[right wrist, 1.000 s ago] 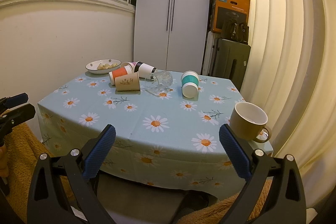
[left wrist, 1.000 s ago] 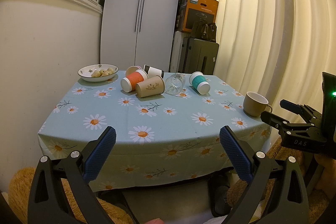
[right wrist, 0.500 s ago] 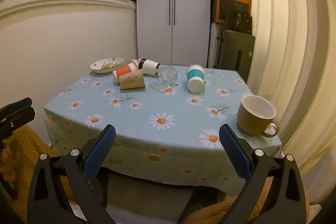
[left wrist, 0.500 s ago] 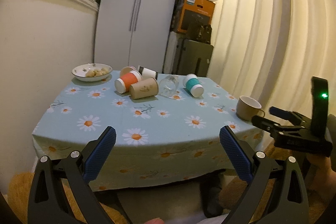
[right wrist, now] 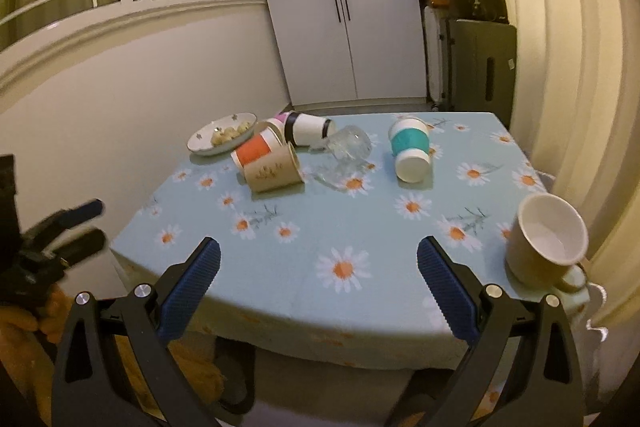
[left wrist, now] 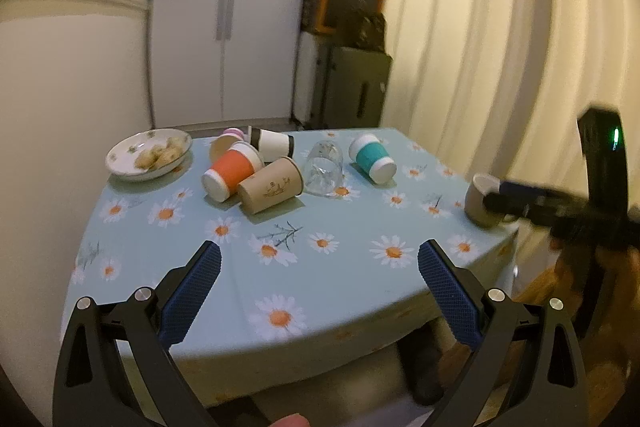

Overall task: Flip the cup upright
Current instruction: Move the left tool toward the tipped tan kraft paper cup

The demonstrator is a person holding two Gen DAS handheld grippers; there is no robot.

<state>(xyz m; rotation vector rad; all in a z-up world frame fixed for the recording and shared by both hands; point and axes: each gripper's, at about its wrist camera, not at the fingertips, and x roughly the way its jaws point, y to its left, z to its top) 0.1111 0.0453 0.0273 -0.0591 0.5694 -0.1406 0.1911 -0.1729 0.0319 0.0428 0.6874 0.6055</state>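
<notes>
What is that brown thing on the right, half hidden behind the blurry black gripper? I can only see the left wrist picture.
Observer: It is a brown ceramic mug. The right wrist view shows all of it, standing upright with a white inside.
Operator: Does it have a handle?
Observer: Yes. Its pale handle sticks out toward the near corner of the blue daisy tablecloth.
Operator: Is the right gripper holding anything?
Observer: No. Its own camera shows the blue pads wide apart with nothing between them.
</notes>
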